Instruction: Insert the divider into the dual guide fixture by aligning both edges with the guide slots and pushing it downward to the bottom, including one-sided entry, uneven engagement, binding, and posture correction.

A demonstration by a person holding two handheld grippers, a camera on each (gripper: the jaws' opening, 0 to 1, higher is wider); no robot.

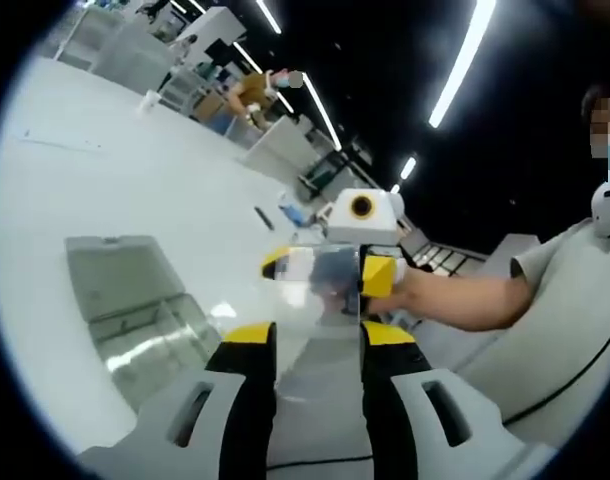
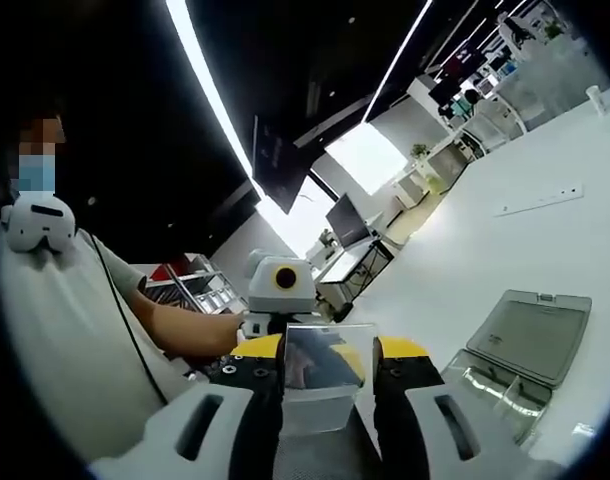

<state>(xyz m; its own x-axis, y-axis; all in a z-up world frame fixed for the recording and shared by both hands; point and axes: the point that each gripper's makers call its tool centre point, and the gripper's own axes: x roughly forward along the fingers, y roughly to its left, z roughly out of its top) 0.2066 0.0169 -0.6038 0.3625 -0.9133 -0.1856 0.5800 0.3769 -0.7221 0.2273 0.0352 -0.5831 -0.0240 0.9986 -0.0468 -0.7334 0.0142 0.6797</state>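
A clear plastic divider (image 1: 322, 285) is held in the air between my two grippers, which face each other. My left gripper (image 1: 318, 335) is shut on its near edge, yellow jaw tips on either side. My right gripper (image 1: 328, 270) grips the far edge. From the right gripper view, the divider (image 2: 328, 362) sits between the right gripper (image 2: 332, 348) jaws, and the left gripper (image 2: 282, 300) shows just behind it. The clear guide fixture (image 1: 135, 315) lies on the white table, left of and below the divider. It shows again as a clear fixture (image 2: 520, 355) at lower right.
The white table (image 1: 105, 180) spreads wide around the fixture. A person in a grey shirt (image 2: 55, 340) stands close, with a forearm (image 1: 455, 300) reaching in. A white cup (image 1: 148, 100) and a power strip (image 2: 540, 200) sit far off. Desks fill the background.
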